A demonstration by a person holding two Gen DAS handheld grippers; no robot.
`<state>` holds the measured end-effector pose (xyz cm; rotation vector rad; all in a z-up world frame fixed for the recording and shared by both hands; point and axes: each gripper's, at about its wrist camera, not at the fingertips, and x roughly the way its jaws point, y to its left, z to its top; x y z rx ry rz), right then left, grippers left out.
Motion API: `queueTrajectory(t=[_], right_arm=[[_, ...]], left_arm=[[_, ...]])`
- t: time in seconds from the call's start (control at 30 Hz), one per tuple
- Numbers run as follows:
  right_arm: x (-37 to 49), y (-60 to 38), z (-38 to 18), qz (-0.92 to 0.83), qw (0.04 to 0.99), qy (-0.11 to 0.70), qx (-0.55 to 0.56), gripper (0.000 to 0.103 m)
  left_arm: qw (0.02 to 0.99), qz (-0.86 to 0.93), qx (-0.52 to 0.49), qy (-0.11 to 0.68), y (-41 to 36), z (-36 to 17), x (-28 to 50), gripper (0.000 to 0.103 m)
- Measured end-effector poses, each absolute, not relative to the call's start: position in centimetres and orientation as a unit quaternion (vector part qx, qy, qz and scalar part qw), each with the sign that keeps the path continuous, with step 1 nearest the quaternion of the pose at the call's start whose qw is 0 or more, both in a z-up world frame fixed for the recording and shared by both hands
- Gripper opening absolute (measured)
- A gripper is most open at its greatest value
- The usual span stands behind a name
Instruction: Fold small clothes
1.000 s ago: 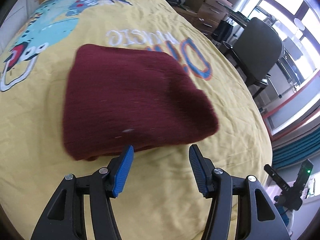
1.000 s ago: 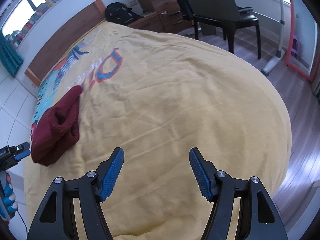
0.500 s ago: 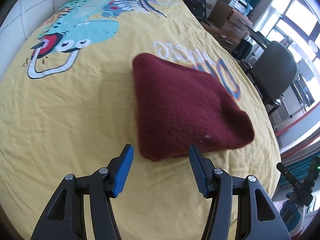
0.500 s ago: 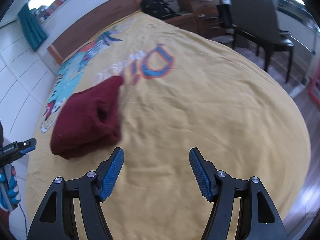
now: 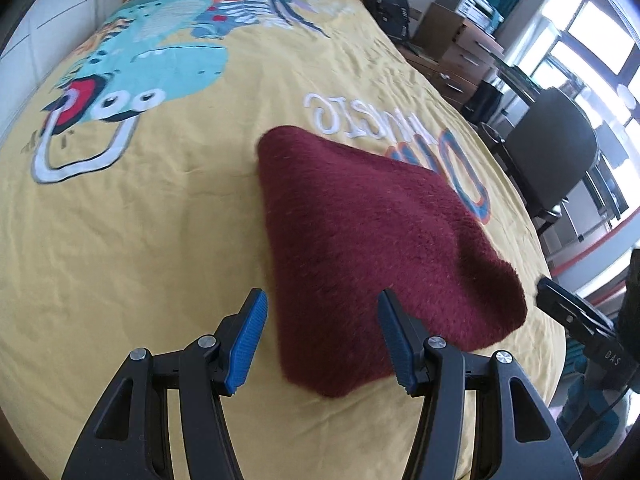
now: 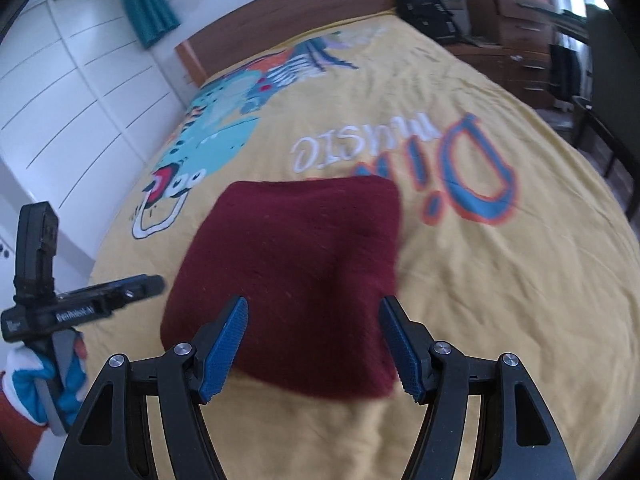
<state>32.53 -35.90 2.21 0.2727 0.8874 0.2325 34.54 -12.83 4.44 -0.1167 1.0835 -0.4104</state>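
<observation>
On the yellow bedspread [image 5: 168, 240], mid-frame, the maroon knit garment [image 5: 360, 240] looks already folded; left gripper [image 5: 320, 344] and right gripper [image 6: 314, 350] are spread, holding nothing.

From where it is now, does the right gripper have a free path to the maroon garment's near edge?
Probably yes. The right gripper is open right above the garment's near edge, and nothing lies between them on the bedspread.

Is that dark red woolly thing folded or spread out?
Folded: the maroon knit garment lies as a compact, thick block on the yellow bedspread.
</observation>
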Motion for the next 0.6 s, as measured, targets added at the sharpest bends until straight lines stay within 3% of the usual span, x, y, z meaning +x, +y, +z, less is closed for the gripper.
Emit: queueTrajectory(t=[0.43, 0.6], right_arm=[[35.8, -38.3, -6.6, 0.089, 0.851, 0.493, 0.158, 0.070], [35.5, -39.3, -6.6, 0.091, 0.846, 0.493, 0.183, 0.072]], left_arm=[[0.822, -0.211, -0.032, 0.527, -15.5, -0.7, 36.8, 0.052], [0.822, -0.220, -0.046, 0.523, -14.3, 0.2, 36.8, 0.054]])
